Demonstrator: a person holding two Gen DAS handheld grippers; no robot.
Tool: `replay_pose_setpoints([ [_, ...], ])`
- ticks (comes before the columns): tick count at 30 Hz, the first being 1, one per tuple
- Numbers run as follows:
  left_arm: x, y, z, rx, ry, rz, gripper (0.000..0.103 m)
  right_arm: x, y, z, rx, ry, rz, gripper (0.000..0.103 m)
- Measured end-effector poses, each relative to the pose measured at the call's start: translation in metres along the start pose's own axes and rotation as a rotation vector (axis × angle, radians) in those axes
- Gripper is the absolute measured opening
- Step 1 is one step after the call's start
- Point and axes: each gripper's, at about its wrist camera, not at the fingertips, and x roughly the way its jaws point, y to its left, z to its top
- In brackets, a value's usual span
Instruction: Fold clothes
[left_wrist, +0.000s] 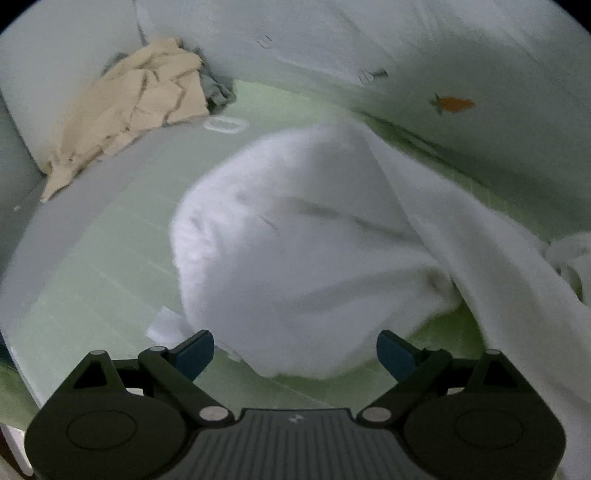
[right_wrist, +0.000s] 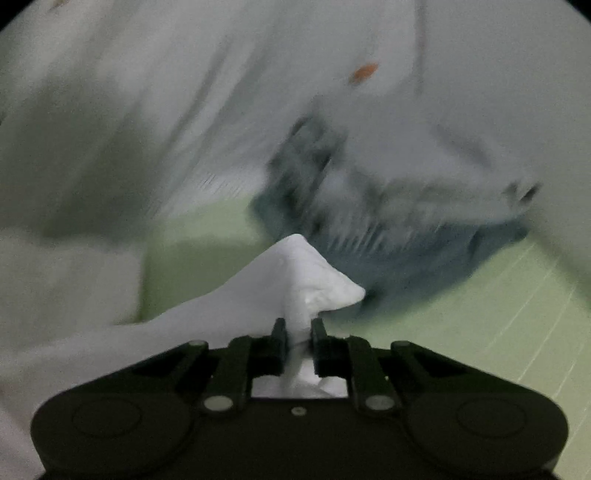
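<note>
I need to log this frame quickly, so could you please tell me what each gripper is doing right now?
Left gripper: open, holding nothing, with the white garment lying just ahead of it.
Right gripper: closed on a bunched fold of the white garment.

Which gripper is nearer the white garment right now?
Right. The right gripper is shut on a bunch of the white garment; the left gripper is open just short of its near edge, not touching it.

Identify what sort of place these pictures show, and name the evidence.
Probably a bedroom: a bed with a green sheet, white carrot-print bedding behind it, and clothes heaped about, such as a beige garment.
</note>
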Motion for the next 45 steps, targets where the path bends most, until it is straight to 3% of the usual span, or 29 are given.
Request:
replay_pose_setpoints([
  [2, -0.004, 0.010, 0.001, -0.033, -0.016, -0.001, 0.095, 0.007, 0.004, 0.010, -0.018, 0.018, -0.072, 0.027],
  [4, -0.006, 0.023, 0.001, -0.072, -0.028, 0.001, 0.095, 0.013, 0.009, 0.019, -0.037, 0.037, -0.144, 0.049],
  [5, -0.006, 0.029, 0.001, -0.095, -0.031, 0.003, 0.095, 0.017, 0.011, 0.024, -0.046, 0.046, -0.180, 0.069],
  [6, -0.006, 0.036, 0.000, -0.118, -0.034, 0.005, 0.095, 0.016, 0.014, 0.024, -0.048, 0.053, -0.188, 0.086],
  [8, -0.003, 0.053, -0.001, -0.179, -0.029, 0.001, 0.095, -0.001, 0.025, 0.005, -0.019, 0.072, -0.093, 0.093],
  [14, 0.017, 0.114, 0.009, -0.466, 0.014, -0.118, 0.095, -0.044, 0.076, -0.073, 0.013, 0.237, 0.096, 0.098],
  [16, 0.026, 0.129, 0.021, -0.519, 0.025, -0.166, 0.095, -0.051, 0.097, -0.094, -0.007, 0.303, 0.126, 0.099],
  [22, 0.072, 0.155, 0.059, -0.617, 0.091, -0.293, 0.095, -0.070, 0.144, -0.126, -0.115, 0.339, 0.079, 0.101],
  [28, 0.118, 0.170, 0.089, -0.799, 0.191, -0.419, 0.095, -0.084, 0.171, -0.134, -0.168, 0.333, 0.011, 0.102],
  [33, 0.157, 0.162, 0.107, -0.780, 0.310, -0.400, 0.093, -0.085, 0.191, -0.135, -0.199, 0.359, 0.023, 0.102],
  [34, 0.161, 0.161, 0.110, -0.771, 0.326, -0.400, 0.088, -0.084, 0.197, -0.135, -0.209, 0.361, 0.026, 0.102],
  [35, 0.165, 0.159, 0.111, -0.763, 0.336, -0.407, 0.071, -0.082, 0.202, -0.134, -0.219, 0.361, 0.031, 0.102],
  [36, 0.169, 0.156, 0.112, -0.754, 0.345, -0.414, 0.066, -0.080, 0.206, -0.132, -0.226, 0.360, 0.039, 0.102],
  [37, 0.169, 0.154, 0.115, -0.742, 0.342, -0.401, 0.053, -0.078, 0.210, -0.131, -0.228, 0.361, 0.047, 0.102],
  [38, 0.170, 0.152, 0.117, -0.730, 0.339, -0.389, 0.027, -0.076, 0.214, -0.129, -0.231, 0.361, 0.055, 0.102],
  [39, 0.170, 0.150, 0.120, -0.717, 0.335, -0.379, 0.022, -0.074, 0.218, -0.128, -0.233, 0.362, 0.064, 0.103],
  [45, 0.153, 0.139, 0.169, -0.591, 0.186, -0.430, 0.014, -0.063, 0.240, -0.117, -0.266, 0.352, 0.091, 0.103],
])
